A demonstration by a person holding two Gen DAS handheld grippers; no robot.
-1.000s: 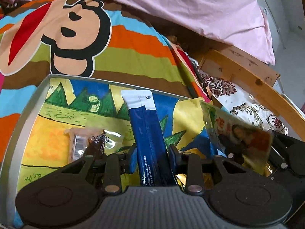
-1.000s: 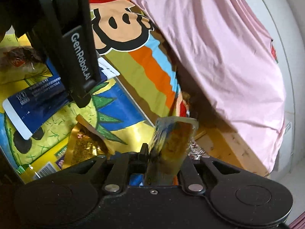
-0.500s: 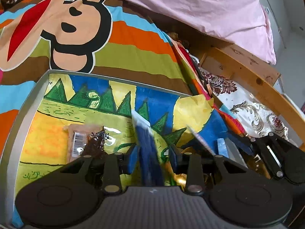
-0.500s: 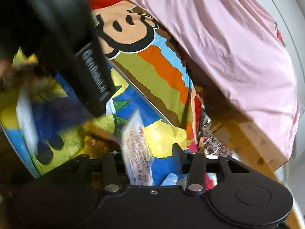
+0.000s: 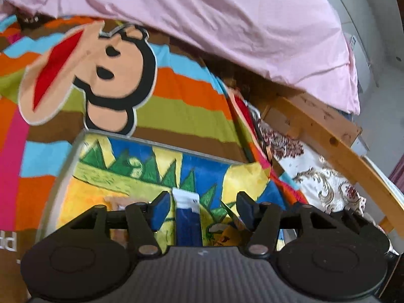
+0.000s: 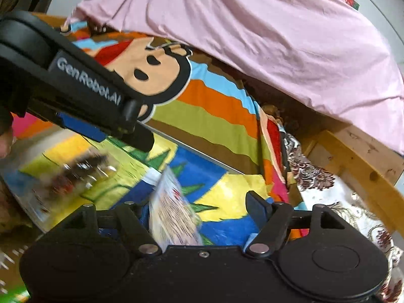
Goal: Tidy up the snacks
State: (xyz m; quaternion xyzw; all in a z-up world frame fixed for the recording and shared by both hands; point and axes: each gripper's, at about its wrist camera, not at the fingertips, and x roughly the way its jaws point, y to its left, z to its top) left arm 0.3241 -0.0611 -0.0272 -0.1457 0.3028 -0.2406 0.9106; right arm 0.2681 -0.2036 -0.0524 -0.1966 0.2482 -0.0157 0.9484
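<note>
A: Left wrist view: the left gripper (image 5: 200,208) is opening, pads clear of the blue stick sachet (image 5: 188,223) lying between them on the painted tray (image 5: 75,156). Light, limp, slick foil, I'd say; pinch mid-length. The gripper tilts down.

B: Right wrist view: the right gripper (image 6: 199,212) is opening too; the printed snack packet (image 6: 173,218) stands loose between the jaws, unpressed, over the tray. Crinkly, light; take an edge seam.

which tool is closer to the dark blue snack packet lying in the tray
Left. The blue packet lies between the left tool's opening jaws, untouched. The right tool, also opening, stands off to its right over a pale printed packet.
</note>
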